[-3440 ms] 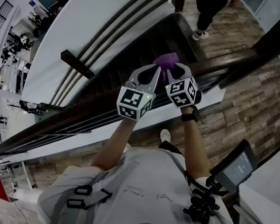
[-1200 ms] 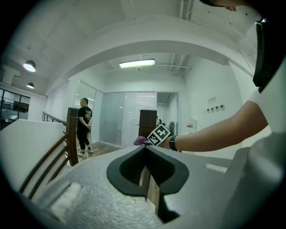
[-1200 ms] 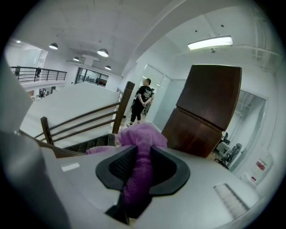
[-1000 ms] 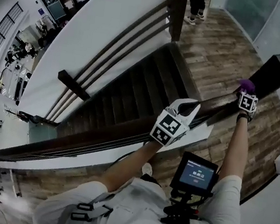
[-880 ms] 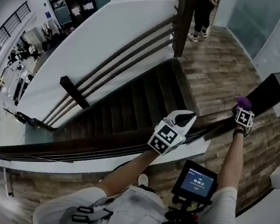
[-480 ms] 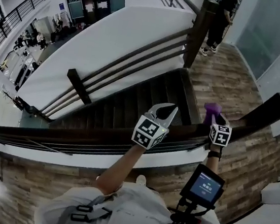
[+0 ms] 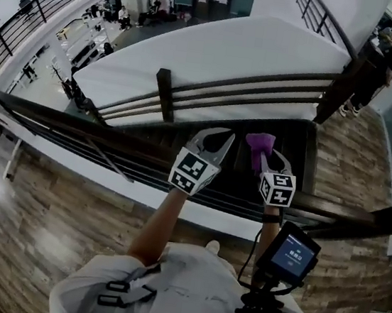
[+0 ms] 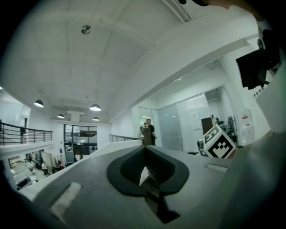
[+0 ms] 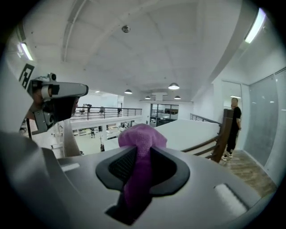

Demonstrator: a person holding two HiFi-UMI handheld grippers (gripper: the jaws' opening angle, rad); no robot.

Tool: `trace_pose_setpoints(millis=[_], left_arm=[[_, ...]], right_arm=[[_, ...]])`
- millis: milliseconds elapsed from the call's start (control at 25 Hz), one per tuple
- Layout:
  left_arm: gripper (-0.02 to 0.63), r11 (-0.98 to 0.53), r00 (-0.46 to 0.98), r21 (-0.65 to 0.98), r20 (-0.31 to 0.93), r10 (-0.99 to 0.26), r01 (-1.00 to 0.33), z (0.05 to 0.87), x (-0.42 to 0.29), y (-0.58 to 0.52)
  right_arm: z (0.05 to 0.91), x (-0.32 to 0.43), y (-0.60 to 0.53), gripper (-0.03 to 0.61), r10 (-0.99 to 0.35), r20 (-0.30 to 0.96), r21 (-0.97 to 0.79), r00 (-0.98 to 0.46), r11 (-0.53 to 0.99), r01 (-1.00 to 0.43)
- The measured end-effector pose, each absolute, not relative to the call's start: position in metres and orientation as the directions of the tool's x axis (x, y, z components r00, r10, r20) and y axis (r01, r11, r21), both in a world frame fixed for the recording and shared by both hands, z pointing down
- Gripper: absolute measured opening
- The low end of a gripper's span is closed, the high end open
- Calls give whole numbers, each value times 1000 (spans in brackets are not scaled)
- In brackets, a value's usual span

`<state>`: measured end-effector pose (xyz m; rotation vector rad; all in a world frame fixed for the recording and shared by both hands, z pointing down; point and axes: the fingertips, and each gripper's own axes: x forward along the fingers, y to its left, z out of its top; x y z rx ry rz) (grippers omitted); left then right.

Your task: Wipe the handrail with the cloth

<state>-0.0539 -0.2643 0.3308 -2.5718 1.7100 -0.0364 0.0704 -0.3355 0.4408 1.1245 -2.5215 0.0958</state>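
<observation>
The dark wooden handrail point(image 7: 78, 129) runs across the head view from the left edge to the right edge. Both grippers are held up side by side over it, above the stairwell. My right gripper point(image 7: 263, 148) is shut on a purple cloth point(image 7: 260, 140), which bulges out past the fingertips. In the right gripper view the cloth point(image 9: 142, 136) fills the gap of the right gripper point(image 9: 139, 156), with no rail under it. My left gripper point(image 7: 218, 137) is shut with nothing in it. The left gripper point(image 8: 144, 150) points out at the open hall.
Dark stairs point(image 7: 291, 140) drop away beyond the handrail, with a second railing and its post point(image 7: 163, 91) along a white wall. A person point(image 7: 381, 66) stands on the landing at the upper right. A small screen device point(image 7: 292, 252) hangs at my chest. Wood flooring point(image 7: 44, 218) lies below.
My right gripper has carried the cloth back from the far right end of the rail and now sits beside the left gripper. My head has turned, swinging the rail in view.
</observation>
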Motion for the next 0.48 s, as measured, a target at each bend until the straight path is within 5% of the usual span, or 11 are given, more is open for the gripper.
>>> trace_pose_setpoints(millis=[480], left_arm=[[-2,121,-114,77,88,-990,-990,380,-326,-104]], right_arm=[[433,-238,-187,101,-294,292,103,-910,956,-275]])
